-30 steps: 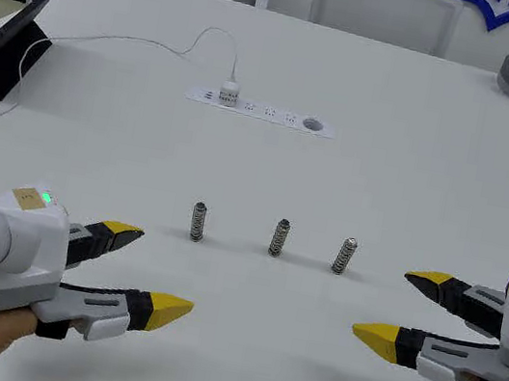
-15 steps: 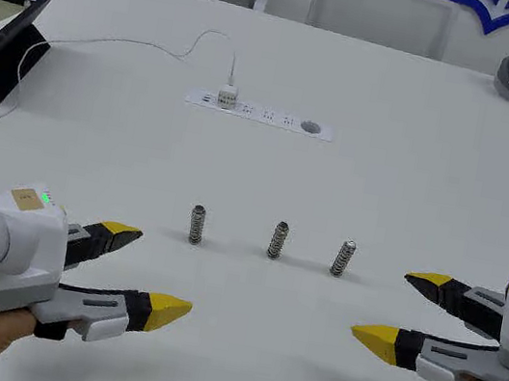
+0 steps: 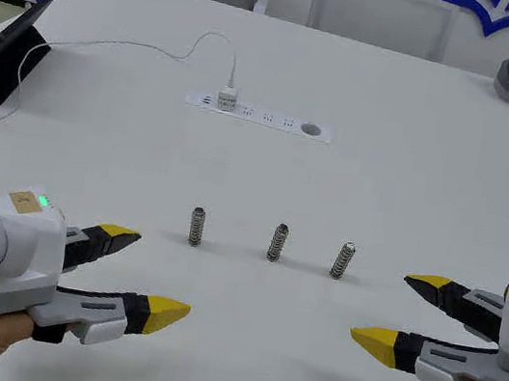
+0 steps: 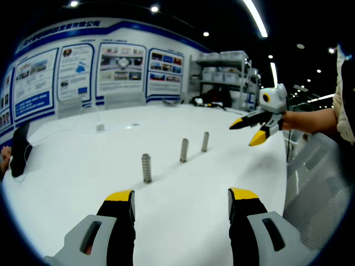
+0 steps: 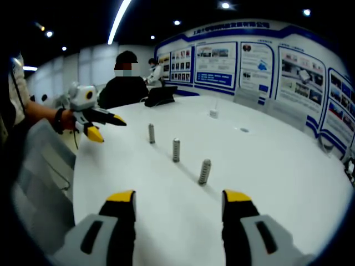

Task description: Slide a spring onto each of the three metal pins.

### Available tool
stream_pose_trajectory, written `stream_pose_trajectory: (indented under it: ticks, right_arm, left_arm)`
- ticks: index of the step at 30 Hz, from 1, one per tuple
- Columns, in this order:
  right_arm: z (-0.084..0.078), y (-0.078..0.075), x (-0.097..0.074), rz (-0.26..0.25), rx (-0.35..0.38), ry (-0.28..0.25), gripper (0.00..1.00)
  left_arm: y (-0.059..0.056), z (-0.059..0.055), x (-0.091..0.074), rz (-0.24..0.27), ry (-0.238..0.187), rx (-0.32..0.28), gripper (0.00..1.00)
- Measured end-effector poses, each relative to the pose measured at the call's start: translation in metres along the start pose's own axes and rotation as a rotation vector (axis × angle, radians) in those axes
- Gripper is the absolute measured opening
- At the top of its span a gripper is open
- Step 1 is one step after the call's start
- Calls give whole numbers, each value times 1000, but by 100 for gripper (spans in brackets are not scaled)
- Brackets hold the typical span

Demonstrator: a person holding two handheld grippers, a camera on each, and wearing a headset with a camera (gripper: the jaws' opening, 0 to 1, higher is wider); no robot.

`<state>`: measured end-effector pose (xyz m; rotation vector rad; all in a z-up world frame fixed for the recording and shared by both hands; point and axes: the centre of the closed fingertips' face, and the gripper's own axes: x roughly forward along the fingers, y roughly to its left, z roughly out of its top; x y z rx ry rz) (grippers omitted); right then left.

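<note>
- Springs: 3 stand upright in a row on the white worktop (image 3: 413, 178), well apart from each other. In the head view they are the left spring (image 3: 197, 225), the middle spring (image 3: 278, 241) and the right spring (image 3: 344, 258).
- Each coil seems to sit around an upright pin. A bright metal tip shows at the top of the right spring; the other 2 tops are too small to tell.
- Left gripper (image 3: 148, 271) hovers low over the near left of the worktop, held in a hand. Its 2 yellow-tipped jaws are spread wide and hold nothing, and they point toward the row without touching it.
- Right gripper (image 3: 390, 306) hovers at the near right, jaws likewise wide apart with nothing between them, pointing in at the row from the other side.
- In the left gripper view the 3 springs run away in a line between the spread jaws, with the right gripper beyond them.
- In the right gripper view the same line runs away toward the left gripper.
- Farther back on the worktop lies a white power strip (image 3: 258, 111) with a plug (image 3: 227, 98) in it. A cable (image 3: 123, 41) runs from the plug toward a dark tablet (image 3: 2, 60) at the left edge.
</note>
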<state>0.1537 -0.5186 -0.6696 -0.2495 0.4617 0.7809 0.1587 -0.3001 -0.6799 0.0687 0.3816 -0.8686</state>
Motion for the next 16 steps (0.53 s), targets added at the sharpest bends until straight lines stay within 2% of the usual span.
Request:
stream_pose_trajectory:
  ticks: [16]
  right_arm:
    - [1,2,0,2,-2,1,64]
  left_arm:
    - [-3,2,-2,1,-4,-1,69]
